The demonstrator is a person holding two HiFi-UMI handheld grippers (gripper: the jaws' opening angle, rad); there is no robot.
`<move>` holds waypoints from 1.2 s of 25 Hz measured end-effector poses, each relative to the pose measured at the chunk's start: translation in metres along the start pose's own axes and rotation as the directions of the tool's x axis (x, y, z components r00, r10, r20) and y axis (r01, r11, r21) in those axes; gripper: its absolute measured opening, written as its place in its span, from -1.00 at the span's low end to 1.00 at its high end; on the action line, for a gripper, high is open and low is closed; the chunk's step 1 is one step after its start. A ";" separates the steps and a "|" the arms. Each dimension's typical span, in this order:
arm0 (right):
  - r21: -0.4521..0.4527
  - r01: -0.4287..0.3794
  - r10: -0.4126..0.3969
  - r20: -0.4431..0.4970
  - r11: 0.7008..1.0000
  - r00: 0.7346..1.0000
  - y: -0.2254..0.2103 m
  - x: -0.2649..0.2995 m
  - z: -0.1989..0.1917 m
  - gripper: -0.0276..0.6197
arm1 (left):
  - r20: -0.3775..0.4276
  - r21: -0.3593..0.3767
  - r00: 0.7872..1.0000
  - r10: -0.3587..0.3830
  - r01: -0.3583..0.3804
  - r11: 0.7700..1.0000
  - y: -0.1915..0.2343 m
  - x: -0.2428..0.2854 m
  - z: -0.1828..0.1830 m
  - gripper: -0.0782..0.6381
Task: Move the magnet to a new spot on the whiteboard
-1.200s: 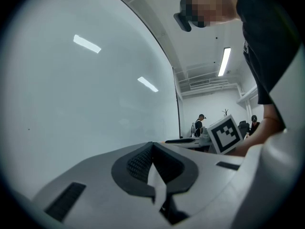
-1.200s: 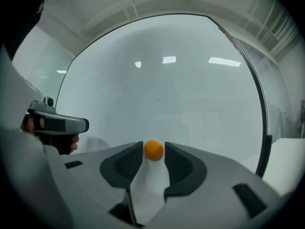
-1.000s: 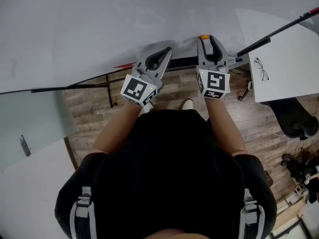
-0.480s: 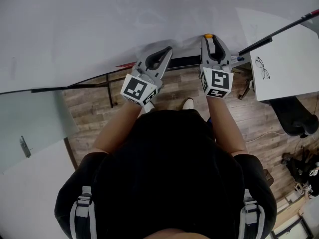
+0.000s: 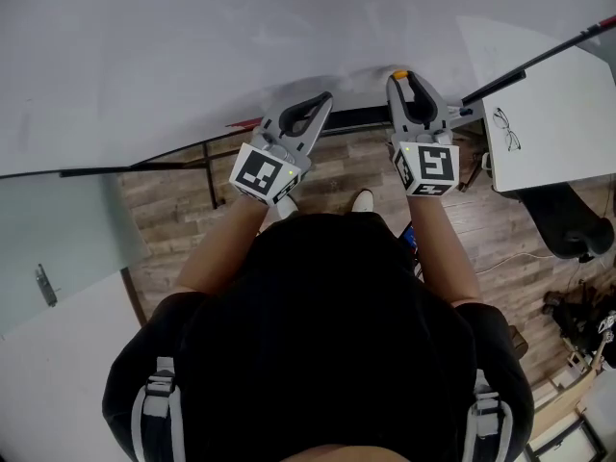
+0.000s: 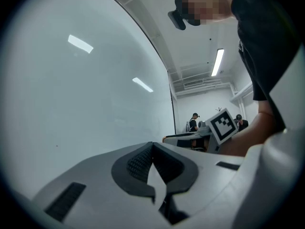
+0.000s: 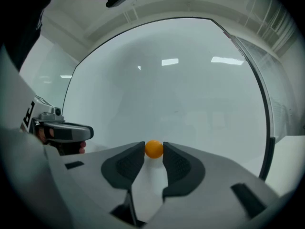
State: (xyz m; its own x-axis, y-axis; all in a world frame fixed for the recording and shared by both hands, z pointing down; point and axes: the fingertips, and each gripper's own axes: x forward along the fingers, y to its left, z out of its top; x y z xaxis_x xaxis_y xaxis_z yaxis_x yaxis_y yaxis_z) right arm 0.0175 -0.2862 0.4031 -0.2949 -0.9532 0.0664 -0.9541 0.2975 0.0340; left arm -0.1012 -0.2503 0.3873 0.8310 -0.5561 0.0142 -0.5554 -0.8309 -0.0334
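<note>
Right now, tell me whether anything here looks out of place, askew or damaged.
Nothing stands out. The right gripper has just been closing its jaws and pinches the orange magnet squarely between their tips, in front of the whiteboard. The left gripper is shut and empty.

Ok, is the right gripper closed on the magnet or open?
Shut on it. The right gripper has just been closing its jaws, and both pads press the orange magnet between their tips.
</note>
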 end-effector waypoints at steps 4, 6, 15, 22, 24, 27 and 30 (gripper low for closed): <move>0.017 -0.092 0.091 0.024 0.996 0.996 0.008 -0.006 0.011 -0.55 | -0.001 0.011 1.000 -0.029 0.029 1.000 0.000 -0.003 0.004 -0.77; 0.020 -0.139 0.138 0.033 0.990 0.990 0.017 -0.011 0.019 -0.55 | 0.002 0.021 0.999 -0.035 0.035 0.999 0.001 -0.009 0.010 -0.77; 0.006 -0.381 0.380 0.073 0.925 0.922 0.071 -0.020 0.047 -0.55 | 0.022 0.002 1.000 -0.022 0.022 1.000 0.015 -0.031 0.029 -0.77; 0.022 -0.459 0.455 0.102 0.888 0.885 0.102 -0.021 0.062 -0.55 | 0.026 -0.003 1.000 0.013 -0.013 1.000 0.023 -0.055 0.038 -0.77; 0.005 -0.474 0.471 0.108 0.880 0.876 0.115 -0.019 0.067 -0.55 | 0.025 0.000 0.999 0.038 -0.038 0.999 0.029 -0.064 0.042 -0.77; -0.031 -0.486 0.486 0.112 0.873 0.867 0.136 -0.017 0.071 -0.55 | 0.029 0.004 0.996 0.086 -0.086 0.996 0.037 -0.082 0.045 -0.77; -0.054 -0.495 0.498 0.116 0.867 0.860 0.155 -0.014 0.074 -0.55 | 0.037 0.016 0.992 0.124 -0.125 0.992 0.046 -0.100 0.048 -0.77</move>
State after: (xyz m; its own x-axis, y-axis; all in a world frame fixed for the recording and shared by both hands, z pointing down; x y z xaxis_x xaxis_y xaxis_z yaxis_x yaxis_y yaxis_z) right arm -0.1297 -0.2307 0.3335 -0.7344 -0.6775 -0.0414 -0.6788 0.7326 0.0509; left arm -0.2079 -0.2318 0.3361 0.7561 -0.6539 -0.0266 -0.6543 -0.7545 -0.0508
